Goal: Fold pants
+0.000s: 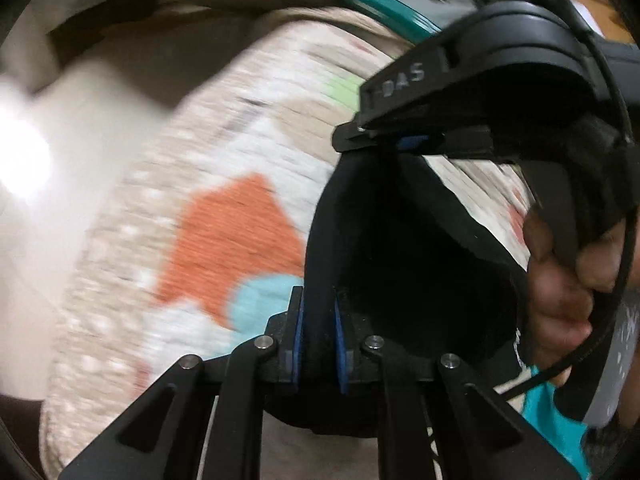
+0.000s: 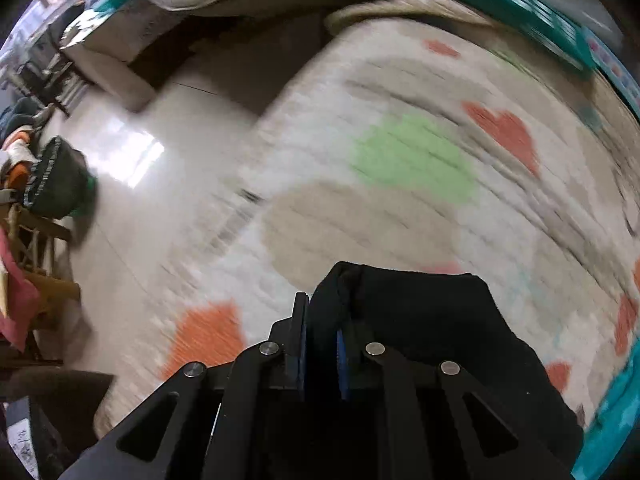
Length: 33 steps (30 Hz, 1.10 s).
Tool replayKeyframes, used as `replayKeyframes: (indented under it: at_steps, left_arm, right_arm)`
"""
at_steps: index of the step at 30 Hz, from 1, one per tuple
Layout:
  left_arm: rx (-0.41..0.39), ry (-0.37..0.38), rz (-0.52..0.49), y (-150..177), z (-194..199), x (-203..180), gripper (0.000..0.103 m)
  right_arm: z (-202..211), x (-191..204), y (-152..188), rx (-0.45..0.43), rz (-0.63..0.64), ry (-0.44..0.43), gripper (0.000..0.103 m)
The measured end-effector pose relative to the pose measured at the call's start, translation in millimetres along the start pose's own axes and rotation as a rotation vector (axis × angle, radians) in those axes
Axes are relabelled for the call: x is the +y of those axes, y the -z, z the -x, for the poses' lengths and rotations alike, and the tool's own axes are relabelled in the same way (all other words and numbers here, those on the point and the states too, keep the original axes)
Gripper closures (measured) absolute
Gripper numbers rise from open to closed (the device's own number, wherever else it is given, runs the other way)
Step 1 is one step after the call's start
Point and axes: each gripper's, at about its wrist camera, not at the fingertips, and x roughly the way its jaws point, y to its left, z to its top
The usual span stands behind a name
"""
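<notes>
The left gripper (image 1: 319, 334) has its blue-padded jaws clamped close together on black pants (image 1: 400, 248). The right gripper (image 2: 322, 346) is likewise pinched on the fabric, and the person's right hand (image 1: 560, 292) grips its handle.

The pants (image 1: 400, 240) are showing plain black between the blue pads (image 1: 298, 336) of the black left gripper (image 1: 318, 338), and black again (image 2: 420, 312) in the black right gripper (image 2: 322, 344). Under the pants, the rug (image 2: 360, 232) is showing cream and beige with orange patches, red hearts, a pale green blot and a light blue spot. Beyond the rug, a teal band (image 2: 520, 4) is edging it, and the floor (image 2: 132, 184) left of the rug is gleaming off-white.
</notes>
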Motion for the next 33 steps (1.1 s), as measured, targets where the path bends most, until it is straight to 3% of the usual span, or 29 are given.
replayKeyframes:
  at_steps: [2,6,9,12,16,19,21,24,25,26,31,33]
  left_arm:
    - [-0.001,-0.011,0.065,-4,2,15,0.086]
    - [-0.015,0.01,0.189,-7,14,42,0.08]
    - [-0.066,0.0,0.208,-10,27,48,0.079]
    - [-0.12,-0.009,0.211,-12,38,53,0.07]
    - [-0.115,-0.026,0.192,-7,35,53,0.068]
    - [-0.103,-0.041,0.166,-5,30,44,0.068]
    - [-0.102,-0.048,0.146,-5,28,41,0.068]
    - [-0.116,-0.062,0.119,-2,29,39,0.068]
    - [-0.121,-0.067,0.113,-2,29,37,0.068]
    - [-0.126,-0.073,0.108,-2,30,37,0.068]
    - [-0.116,-0.076,0.133,-5,28,43,0.068]
    - [-0.11,-0.069,0.137,-6,27,43,0.068]
  right_arm:
    - [-9,4,-9,0.003,-0.032,-0.016,0.08]
    - [11,-16,-9,-0.08,-0.089,-0.051,0.05]
    - [51,-54,11,-0.164,-0.162,0.031,0.049]
    - [87,-80,37,-0.212,-0.207,0.079,0.049]
    - [112,-90,81,-0.223,-0.24,0.046,0.052]
    - [98,-87,106,-0.2,-0.238,0.024,0.052]
    - [85,-85,119,-0.175,-0.246,0.058,0.052]
    - [57,-90,121,-0.112,-0.286,0.03,0.054]
    - [49,-93,122,-0.084,-0.305,-0.013,0.084]
    - [45,-94,122,-0.065,-0.323,-0.055,0.094]
    - [54,-99,128,-0.075,-0.385,-0.02,0.093]
    - [56,-109,138,-0.082,-0.428,0.004,0.088]
